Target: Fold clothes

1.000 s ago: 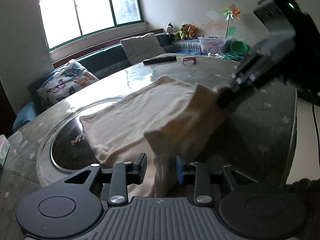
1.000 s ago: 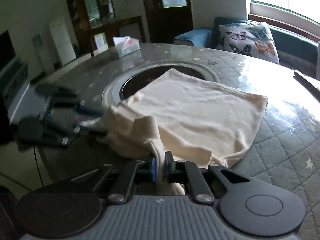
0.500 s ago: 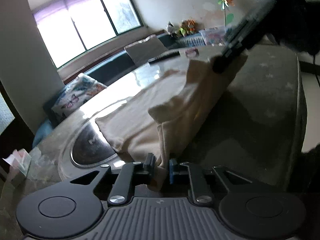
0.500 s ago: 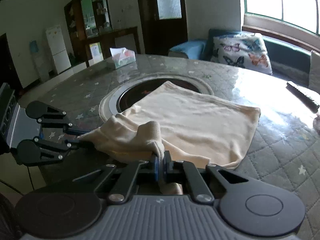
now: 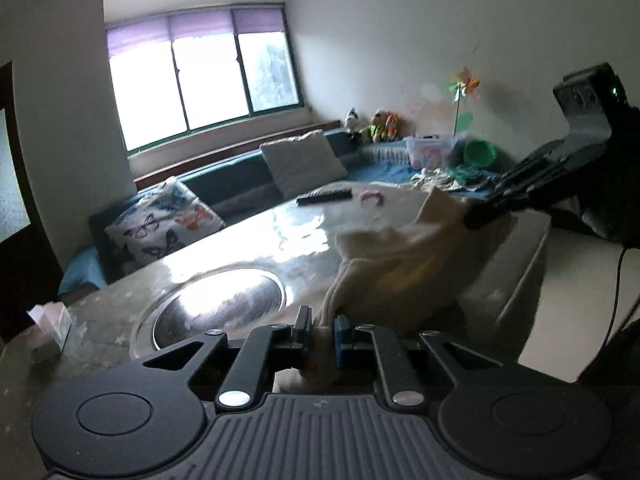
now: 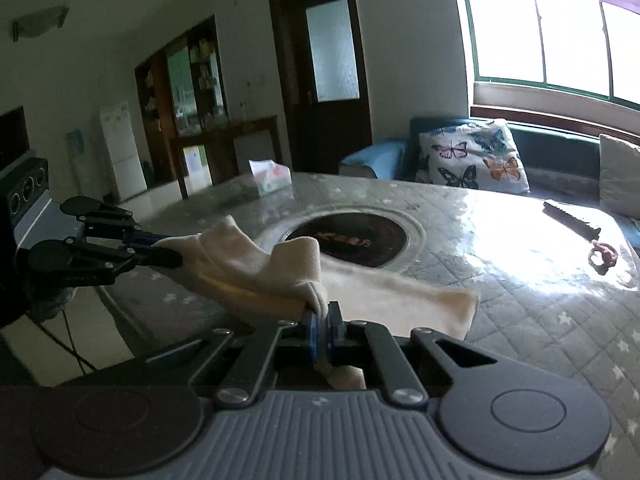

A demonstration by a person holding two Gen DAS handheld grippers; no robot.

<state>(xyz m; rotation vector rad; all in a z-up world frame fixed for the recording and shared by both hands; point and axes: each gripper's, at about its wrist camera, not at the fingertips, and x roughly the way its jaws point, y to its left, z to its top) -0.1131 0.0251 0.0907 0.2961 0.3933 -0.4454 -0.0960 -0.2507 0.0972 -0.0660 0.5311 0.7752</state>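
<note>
1. Both grippers have a corner of the cream cloth [image 6: 256, 268] pinched and lifted off the table [image 6: 520, 280]. The left gripper [image 5: 320, 326] has just been closing and now clamps a bunched bit of fabric between its pads, with only a narrow gap left.
2. The right gripper [image 6: 322, 326] is squeezed fully together on its own corner, a fold of cloth poking up just ahead of its tips.
3. The cloth sags between the two grippers; its far part trails on the table ahead of the right gripper, beside the round dark inset [image 6: 348, 240].
4. Looks like the fold-over step: near edge picked up, ready to be carried across.
5. Next move probably needs both grippers travelling together, keeping the edge taut, then laying it evenly on the far edge before letting go.
6. The remote [image 6: 572, 218] and the pink ring [image 6: 604, 256] sit well off to the right gripper's right, out of the way.
</note>
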